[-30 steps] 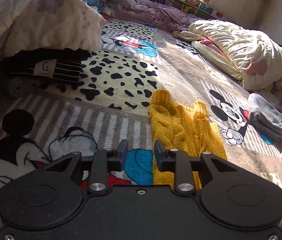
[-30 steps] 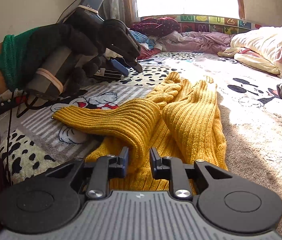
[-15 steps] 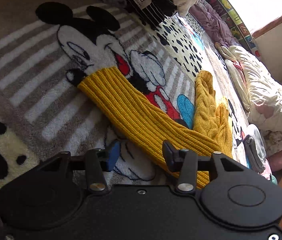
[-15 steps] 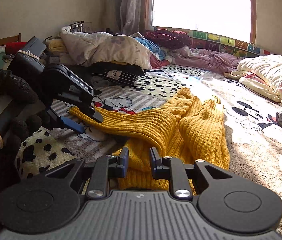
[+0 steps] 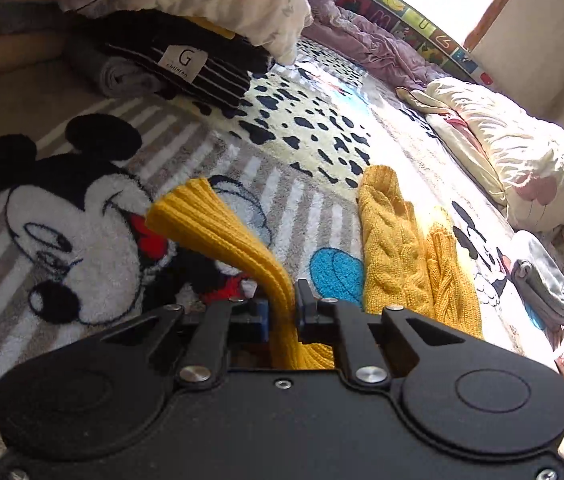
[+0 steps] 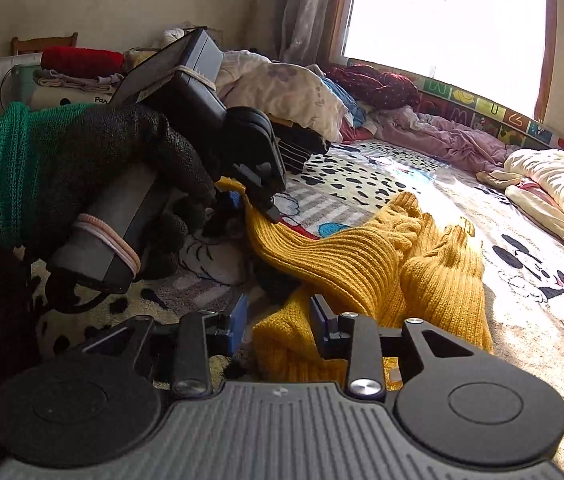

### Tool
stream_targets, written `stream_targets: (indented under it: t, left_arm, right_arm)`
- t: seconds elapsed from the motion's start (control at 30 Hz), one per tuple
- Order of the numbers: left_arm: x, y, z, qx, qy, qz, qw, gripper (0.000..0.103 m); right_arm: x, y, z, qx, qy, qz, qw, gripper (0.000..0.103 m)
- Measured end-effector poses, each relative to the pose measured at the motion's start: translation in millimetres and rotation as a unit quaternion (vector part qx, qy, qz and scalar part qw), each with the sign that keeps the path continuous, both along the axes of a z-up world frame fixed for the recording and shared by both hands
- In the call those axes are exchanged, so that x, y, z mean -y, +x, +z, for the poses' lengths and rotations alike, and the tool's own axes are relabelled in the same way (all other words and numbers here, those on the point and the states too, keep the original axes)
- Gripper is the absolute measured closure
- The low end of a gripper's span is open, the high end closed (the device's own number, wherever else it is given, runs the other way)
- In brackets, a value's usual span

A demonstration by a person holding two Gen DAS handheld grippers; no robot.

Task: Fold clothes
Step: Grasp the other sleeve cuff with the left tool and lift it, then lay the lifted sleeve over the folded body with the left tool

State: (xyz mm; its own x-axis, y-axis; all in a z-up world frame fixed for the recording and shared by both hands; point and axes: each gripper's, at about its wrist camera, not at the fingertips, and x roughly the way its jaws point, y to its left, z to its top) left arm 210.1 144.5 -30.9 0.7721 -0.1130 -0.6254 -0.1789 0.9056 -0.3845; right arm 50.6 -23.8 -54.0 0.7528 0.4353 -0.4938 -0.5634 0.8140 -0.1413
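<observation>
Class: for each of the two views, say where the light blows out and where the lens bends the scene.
Right wrist view: window blown out white, its frame bowed. Left wrist view: glare washes the blanket beyond the yellow sweater; the alphabet border curves.

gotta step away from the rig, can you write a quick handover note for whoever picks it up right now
Left gripper: shut on the yellow sweater's sleeve, lifting it off the cartoon blanket.
Right gripper: jaws opening, sweater hem between them, no firm grip.
Yellow sweater: bunched on the blanket, body partly doubled over.
Done: sleeve picked up.
Left: bring the sleeve across the body, finish folding, flatten.
</observation>
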Motion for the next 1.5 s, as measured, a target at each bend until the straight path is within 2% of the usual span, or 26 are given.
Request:
stream_targets:
  t: [0.13,0.23,0.37,0.5,0.6,0.7,0.83,0.93,1.0,1.07,1.1,1.2,1.27,1.3,1.37,1.47,1.5]
  left_arm:
    - [24,13,26,0.032,0.062,-0.058,0.9958,0.095]
    - [38,18,33,0.046,0.092,-0.1,0.9897,0.096]
    - [56,18,45,0.078,0.127,-0.159,0.9758,0.096]
    - [67,23,57,0.119,0.131,-0.222,0.9588,0.096]
    - [72,37,58,0.131,0.13,-0.261,0.9475,0.096]
    - [72,54,54,0.131,0.124,-0.294,0.9386,0.096]
    - [72,81,38,0.105,0.115,-0.328,0.9316,0.096]
    - [72,97,21,0.084,0.103,-0.338,0.9318,0.096]
    - [66,104,12,0.08,0.07,-0.339,0.9349,0.096]
    - [60,110,2,0.072,0.047,-0.32,0.9435,0.096]
    - [57,114,-3,0.067,0.036,-0.308,0.9482,0.096]
    - [62,124,-21,0.037,0.057,-0.294,0.9532,0.096]
    - [65,126,-26,0.036,0.065,-0.292,0.9535,0.092]
    - [63,126,-26,0.039,0.062,-0.287,0.955,0.09]
    - [62,129,-24,0.043,0.062,-0.275,0.9586,0.077]
    - [60,136,-20,0.044,0.063,-0.257,0.9634,0.077]
    - [57,139,-18,0.046,0.045,-0.257,0.9642,0.077]
  right_arm:
    - [13,-14,1,0.005,0.023,0.006,1.0,0.067]
    - [20,-26,-3,0.0,0.028,0.017,0.999,0.067]
    - [28,-32,-6,-0.009,0.039,0.012,0.999,0.067]
    - [30,-28,1,-0.002,0.054,0.009,0.998,0.067]
    - [30,-25,5,0.006,0.058,0.007,0.998,0.067]
    - [33,-19,9,0.019,0.063,-0.005,0.998,0.067]
    - [31,1,10,0.023,0.066,-0.016,0.997,0.067]
    - [23,11,11,0.04,0.057,-0.01,0.998,0.067]
    - [18,16,10,0.041,0.052,-0.012,0.998,0.067]
    - [14,23,5,0.028,0.047,-0.006,0.998,0.064]
    - [11,26,1,0.018,0.037,-0.004,0.999,0.06]
    - [6,32,-13,-0.006,0.009,0.003,1.0,0.053]
    - [5,30,-16,-0.006,0.005,0.006,1.0,0.052]
    - [5,30,-16,-0.008,0.005,0.006,1.0,0.052]
    - [5,31,-15,-0.011,0.005,0.005,1.0,0.052]
    - [3,30,-17,-0.014,0.001,0.004,1.0,0.048]
    - [1,30,-19,-0.016,0.0,0.004,1.0,0.045]
